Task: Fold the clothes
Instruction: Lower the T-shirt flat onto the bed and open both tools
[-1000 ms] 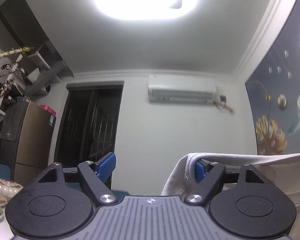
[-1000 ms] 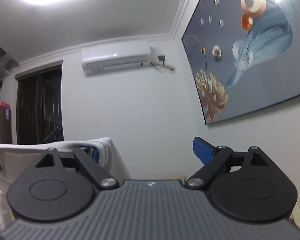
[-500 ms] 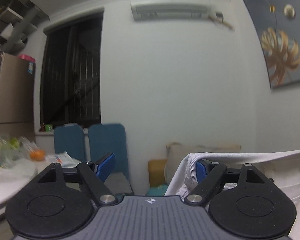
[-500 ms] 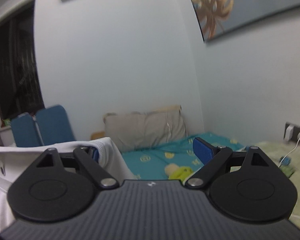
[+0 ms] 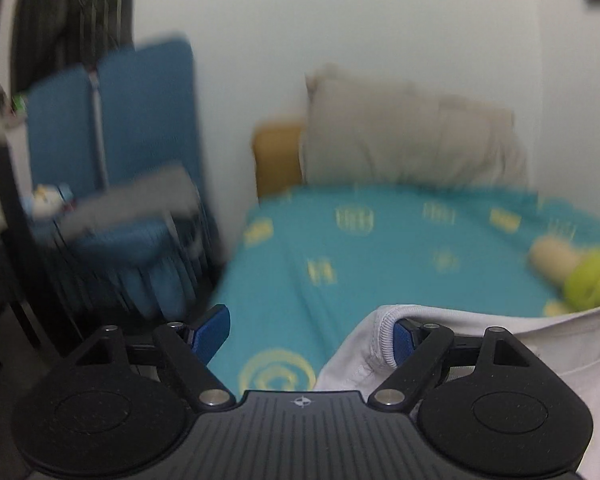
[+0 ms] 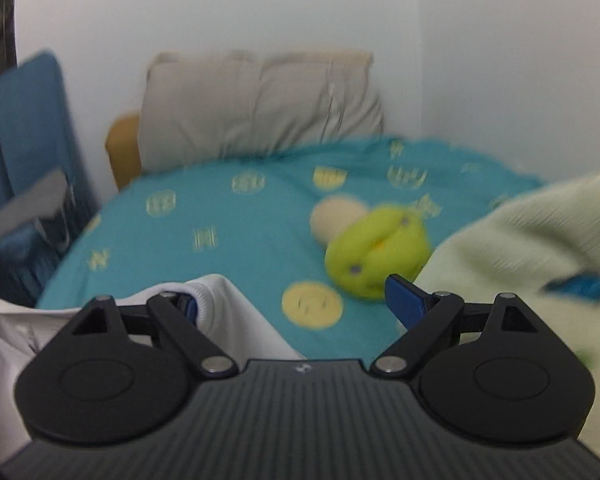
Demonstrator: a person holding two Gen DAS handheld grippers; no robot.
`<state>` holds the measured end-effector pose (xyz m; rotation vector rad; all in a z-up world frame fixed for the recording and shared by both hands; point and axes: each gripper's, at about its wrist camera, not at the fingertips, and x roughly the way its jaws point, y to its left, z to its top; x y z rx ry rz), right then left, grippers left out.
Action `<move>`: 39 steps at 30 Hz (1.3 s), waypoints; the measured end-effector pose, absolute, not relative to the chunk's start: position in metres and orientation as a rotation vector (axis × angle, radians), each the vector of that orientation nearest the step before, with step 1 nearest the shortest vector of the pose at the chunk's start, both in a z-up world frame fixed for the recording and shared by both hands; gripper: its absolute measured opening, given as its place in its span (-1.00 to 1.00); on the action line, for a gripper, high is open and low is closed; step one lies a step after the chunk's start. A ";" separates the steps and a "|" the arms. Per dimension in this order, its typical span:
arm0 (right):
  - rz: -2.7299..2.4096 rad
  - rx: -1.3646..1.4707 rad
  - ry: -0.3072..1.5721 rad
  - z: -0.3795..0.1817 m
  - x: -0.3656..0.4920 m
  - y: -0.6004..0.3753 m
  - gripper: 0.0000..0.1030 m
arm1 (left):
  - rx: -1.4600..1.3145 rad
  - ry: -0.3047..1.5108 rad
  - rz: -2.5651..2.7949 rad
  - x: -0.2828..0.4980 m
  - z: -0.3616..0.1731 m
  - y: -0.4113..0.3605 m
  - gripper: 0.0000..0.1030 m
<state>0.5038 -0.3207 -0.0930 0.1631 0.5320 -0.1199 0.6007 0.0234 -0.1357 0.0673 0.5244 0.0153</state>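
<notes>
One white ribbed-hem cotton garment hangs lower right, draped over one blue pad of each gripper — left gripper, right gripper — both jaws spread wide above one teal patterned bedsheet.

white garment, ribbed hem, draped over bed

A: What colour is the bedsheet?
B: Teal, patterned with pale yellow round and square motifs.
A: And the garment?
B: White, with a ribbed white hem.
A: The soft toy?
B: Lime green with a cream part behind it.
A: The pillow?
B: Beige-grey, against an ochre headboard.
A: The blanket?
B: Pale green, with a blue mark.
A: The left tool and right tool?
B: Black bodies, blue finger pads. The chairs are blue, the wall white.
</notes>
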 end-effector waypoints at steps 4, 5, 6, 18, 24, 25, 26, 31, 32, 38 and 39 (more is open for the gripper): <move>-0.015 0.113 0.639 -0.128 0.528 -0.319 0.78 | 0.035 0.695 -0.045 0.636 -0.191 0.031 0.77; 0.013 0.094 0.662 -0.134 0.532 -0.317 0.78 | 0.027 0.742 -0.064 0.642 -0.200 0.031 0.78; 0.042 0.075 0.684 -0.139 0.535 -0.316 0.72 | 0.007 0.771 -0.082 0.642 -0.202 0.034 0.78; 0.023 0.135 0.682 -0.076 0.474 -0.305 0.74 | 0.070 0.734 -0.169 0.544 -0.126 0.055 0.99; 0.041 0.199 0.593 -0.041 0.357 -0.301 0.74 | 0.061 0.619 -0.121 0.405 -0.083 0.075 0.99; 0.045 0.204 0.584 -0.037 0.335 -0.299 0.74 | 0.063 0.605 -0.108 0.382 -0.082 0.078 0.99; 0.046 0.209 0.580 -0.033 0.313 -0.295 0.74 | 0.056 0.600 -0.097 0.362 -0.082 0.083 0.99; 0.043 0.286 0.599 -0.024 0.217 -0.289 0.74 | -0.101 0.631 -0.060 0.300 -0.079 0.117 0.89; 0.045 0.310 0.605 -0.022 0.201 -0.288 0.74 | -0.142 0.640 -0.056 0.292 -0.078 0.125 0.89; 0.068 0.424 0.595 -0.030 0.145 -0.288 0.73 | -0.391 0.726 -0.023 0.275 -0.088 0.169 0.88; 0.069 0.428 0.598 -0.033 0.142 -0.289 0.73 | -0.433 0.749 -0.016 0.278 -0.095 0.175 0.85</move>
